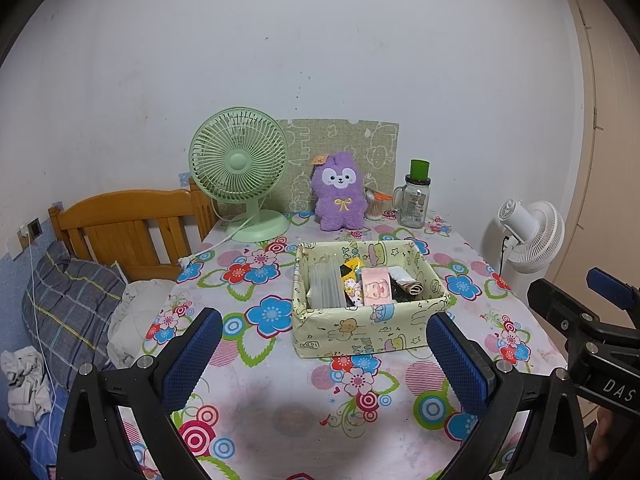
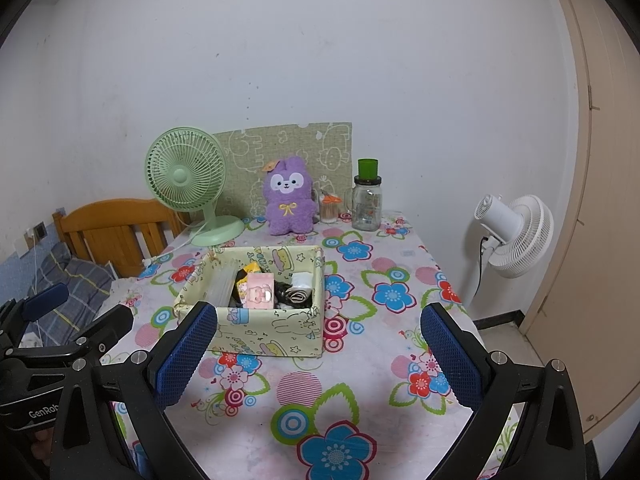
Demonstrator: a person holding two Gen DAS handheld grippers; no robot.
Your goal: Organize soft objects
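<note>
A purple plush bunny (image 1: 340, 196) (image 2: 289, 199) sits upright at the back of the flowered table, against a green mat. In front of it stands a pale yellow fabric box (image 1: 370, 330) (image 2: 272, 330) that holds packets and small soft items. My left gripper (image 1: 324, 326) hovers open above the near table, short of the box, with nothing between its blue pads. My right gripper (image 2: 318, 320) is open too, beside the box's near right corner, and empty. Each gripper shows at the edge of the other's view.
A green desk fan (image 1: 240, 172) (image 2: 186, 184) stands back left, its cord trailing over the table edge. A glass jar with a green cup on top (image 1: 416, 200) (image 2: 367, 200) and a cotton-swab tub (image 2: 330, 208) stand back right. A bed with a wooden headboard (image 1: 128, 224) lies left; a white floor fan (image 2: 512, 236) stands right.
</note>
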